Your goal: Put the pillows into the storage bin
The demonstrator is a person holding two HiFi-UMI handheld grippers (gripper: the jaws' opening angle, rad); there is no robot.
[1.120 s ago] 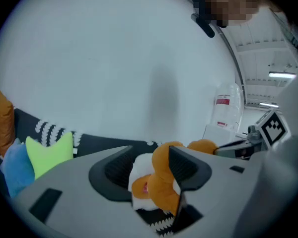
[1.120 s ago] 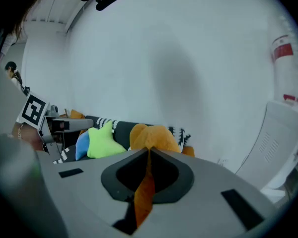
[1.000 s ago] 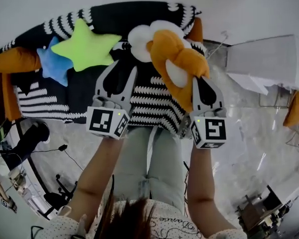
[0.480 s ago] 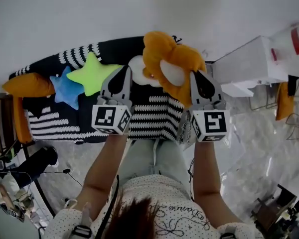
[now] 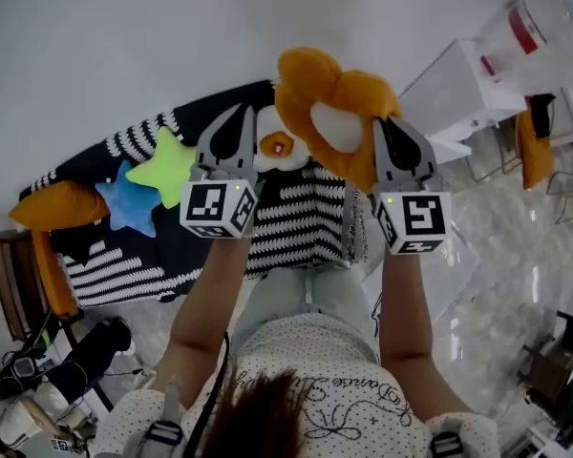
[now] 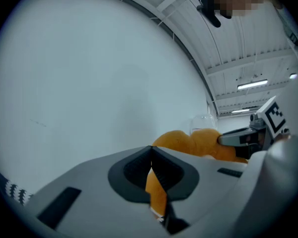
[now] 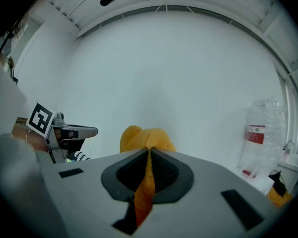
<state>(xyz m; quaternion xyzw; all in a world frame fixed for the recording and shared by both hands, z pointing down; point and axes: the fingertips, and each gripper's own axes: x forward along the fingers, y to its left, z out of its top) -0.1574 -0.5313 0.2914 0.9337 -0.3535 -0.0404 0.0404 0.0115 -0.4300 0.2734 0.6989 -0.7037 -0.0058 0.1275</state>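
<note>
In left hand-held gripper [image 6: 150, 158], orange pillow [image 6: 156, 196]

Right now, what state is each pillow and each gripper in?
left gripper, shut on the orange pillow
right gripper, shut on the orange pillow
orange pillow, held in the air by both grippers
green star pillow, lying on the striped cover
blue star pillow, lying beside it
white flower pillow, lying on the cover, partly hidden
</note>
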